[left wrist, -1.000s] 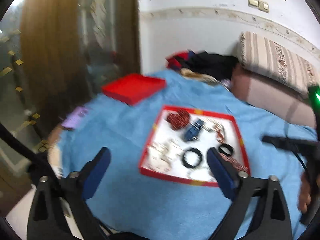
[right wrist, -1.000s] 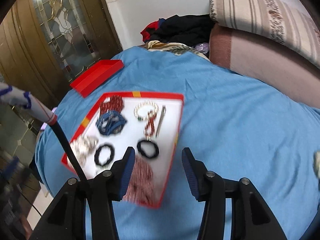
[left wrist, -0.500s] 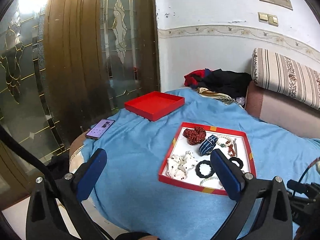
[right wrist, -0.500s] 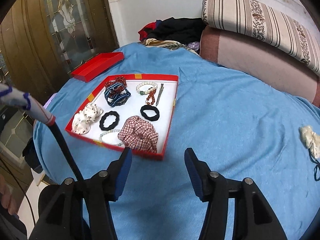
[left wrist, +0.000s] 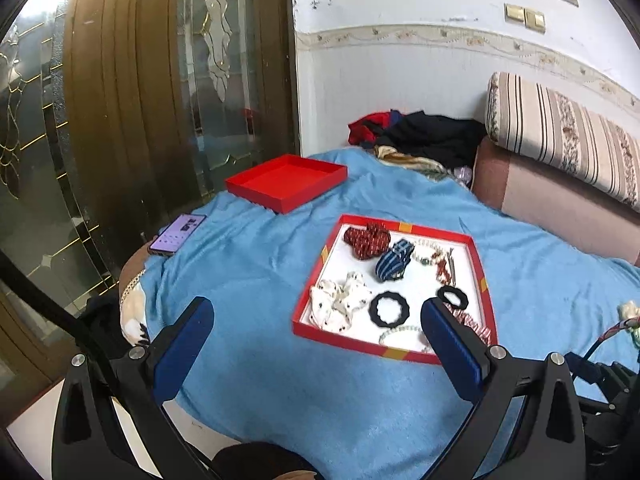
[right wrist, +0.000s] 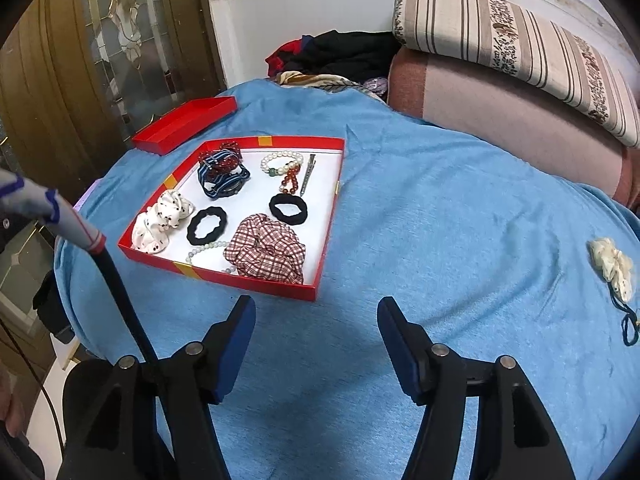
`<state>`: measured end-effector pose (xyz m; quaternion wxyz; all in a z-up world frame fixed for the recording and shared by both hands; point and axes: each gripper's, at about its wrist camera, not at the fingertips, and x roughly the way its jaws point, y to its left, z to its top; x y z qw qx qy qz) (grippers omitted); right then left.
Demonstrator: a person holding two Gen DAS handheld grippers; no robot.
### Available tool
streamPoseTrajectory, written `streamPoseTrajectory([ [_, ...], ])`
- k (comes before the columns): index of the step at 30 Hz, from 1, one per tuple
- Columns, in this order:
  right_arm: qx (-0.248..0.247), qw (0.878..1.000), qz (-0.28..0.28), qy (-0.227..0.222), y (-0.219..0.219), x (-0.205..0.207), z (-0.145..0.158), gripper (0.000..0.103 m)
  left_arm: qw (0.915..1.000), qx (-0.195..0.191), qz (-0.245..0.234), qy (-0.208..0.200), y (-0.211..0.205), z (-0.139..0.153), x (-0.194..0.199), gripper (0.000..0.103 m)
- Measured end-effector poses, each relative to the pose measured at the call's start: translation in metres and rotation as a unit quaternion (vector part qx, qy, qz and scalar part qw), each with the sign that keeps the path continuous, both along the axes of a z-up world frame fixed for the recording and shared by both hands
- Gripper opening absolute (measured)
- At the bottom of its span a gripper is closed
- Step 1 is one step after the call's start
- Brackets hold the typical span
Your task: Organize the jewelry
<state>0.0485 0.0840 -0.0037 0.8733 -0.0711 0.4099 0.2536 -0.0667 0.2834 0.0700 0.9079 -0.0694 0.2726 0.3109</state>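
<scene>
A red tray (left wrist: 486,280) (right wrist: 332,216) with a white floor lies on the blue blanket (right wrist: 440,220). It holds scrunchies, two black hair ties (right wrist: 207,225), bead bracelets (right wrist: 280,160), a hair clip and a plaid scrunchie (right wrist: 266,249). My left gripper (left wrist: 316,320) is open and empty, held back above the blanket's near edge. My right gripper (right wrist: 316,316) is open and empty, just in front of the tray's near right corner. A cream scrunchie (right wrist: 610,262) with a dark cord lies apart on the blanket at the right.
An empty red lid (left wrist: 286,186) lies at the blanket's far left, a phone (left wrist: 178,234) near its left edge. Clothes (right wrist: 340,56) are piled at the back. A striped cushion (right wrist: 520,48) and a pink sofa back stand at the right. A glass door is at the left.
Both grippers have pulled back and up from the tray, which now shows smaller and farther off. Both stay open and empty.
</scene>
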Motion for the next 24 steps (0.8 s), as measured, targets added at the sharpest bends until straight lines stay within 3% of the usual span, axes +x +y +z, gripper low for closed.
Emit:
streamPoseTrajectory([
  [11,-0.017,1.000,-0.005,-0.003,0.005,-0.002,-0.005,0.072,0.9992,-0.016,-0.020,0.031,-0.004,-0.013,0.008,0.103],
  [24,-0.027,0.999,-0.018,0.001,0.004,0.000,-0.009,0.073,0.9989,-0.027,-0.026,0.027,-0.001,-0.016,0.009,0.103],
])
